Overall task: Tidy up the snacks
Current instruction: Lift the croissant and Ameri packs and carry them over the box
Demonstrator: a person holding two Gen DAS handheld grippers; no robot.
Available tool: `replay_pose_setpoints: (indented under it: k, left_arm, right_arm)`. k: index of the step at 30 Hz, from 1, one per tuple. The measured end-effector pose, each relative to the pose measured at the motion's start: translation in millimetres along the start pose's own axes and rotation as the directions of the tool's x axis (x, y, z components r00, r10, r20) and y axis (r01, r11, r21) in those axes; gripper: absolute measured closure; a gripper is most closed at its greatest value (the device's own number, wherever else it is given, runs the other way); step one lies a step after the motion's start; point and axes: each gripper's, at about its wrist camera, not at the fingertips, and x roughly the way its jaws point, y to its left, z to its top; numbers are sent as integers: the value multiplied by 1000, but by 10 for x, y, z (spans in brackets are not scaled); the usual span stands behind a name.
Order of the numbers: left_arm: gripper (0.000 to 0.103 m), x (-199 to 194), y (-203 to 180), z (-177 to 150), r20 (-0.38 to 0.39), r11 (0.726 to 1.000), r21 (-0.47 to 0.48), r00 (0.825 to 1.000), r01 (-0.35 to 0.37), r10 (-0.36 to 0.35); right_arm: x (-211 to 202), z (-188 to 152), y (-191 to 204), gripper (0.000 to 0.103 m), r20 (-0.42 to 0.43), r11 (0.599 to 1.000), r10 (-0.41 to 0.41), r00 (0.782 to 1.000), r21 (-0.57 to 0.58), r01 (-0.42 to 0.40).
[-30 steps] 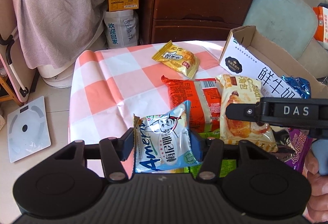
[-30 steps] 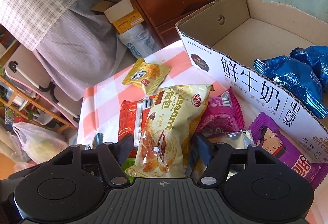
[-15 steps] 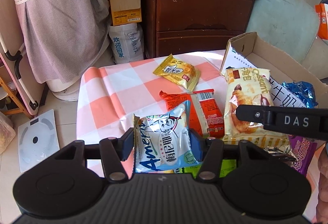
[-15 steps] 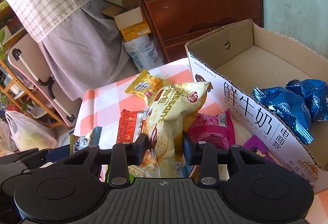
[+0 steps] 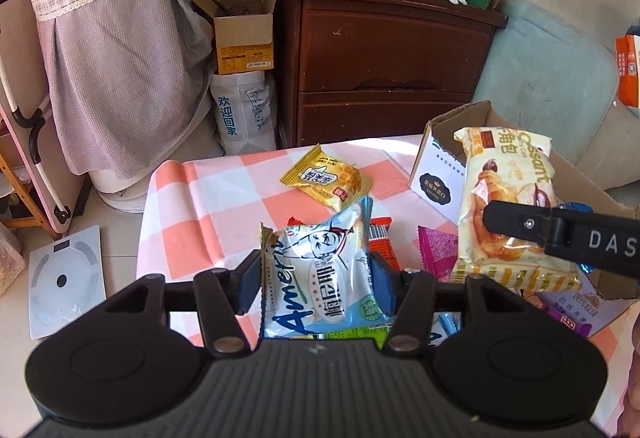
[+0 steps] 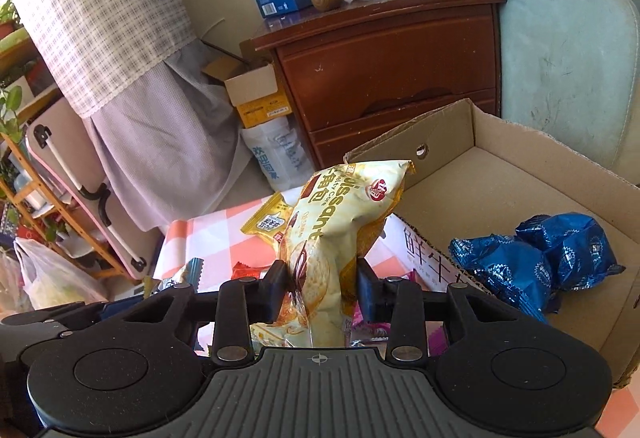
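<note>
Left wrist view: left gripper [image 5: 316, 278], jaws clamped on one pale blue snack packet [image 5: 320, 274], raised over the checked tabletop [image 5: 192, 205]. Loose on the cloth: one yellow packet [image 5: 326, 181] at 12 o'clock of the held one, one red-orange packet [image 5: 380, 242] partly hidden behind it, one magenta packet [image 5: 438, 252] at 3 o'clock, one purple packet [image 5: 568, 312] against the box front, plus green and blue edges beneath, too hidden to count. The right gripper's finger crosses the croissant pack [image 5: 506, 205] near the cardboard box [image 5: 440, 173]. Right wrist view: right gripper [image 6: 322, 286], jaws pinched tight on that one croissant pack [image 6: 340, 222], lifted just left of the open cardboard box [image 6: 460, 177]. Stored inside: blue foil packets [image 6: 536, 262], two at least, at 3 o'clock. Status, judged: early; two in hand, roughly five still out.
</note>
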Motion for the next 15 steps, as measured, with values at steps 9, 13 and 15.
replay_pose_setpoints:
  k: [9, 13, 15]
  left_arm:
    - [49, -36, -174, 98, 31, 1000, -13, 999, 18, -18]
    - [49, -62, -321, 162, 60, 999, -3, 997, 41, -40]
    - [49, -69, -403, 193, 70, 998, -2, 995, 67, -66]
  right_arm:
    - [-216, 102, -158, 68, 57, 1000, -9, 998, 3, 9]
    - [-301, 142, -260, 68, 82, 1000, -24, 996, 13, 23]
    - [-346, 170, -330, 68, 95, 999, -39, 995, 20, 38]
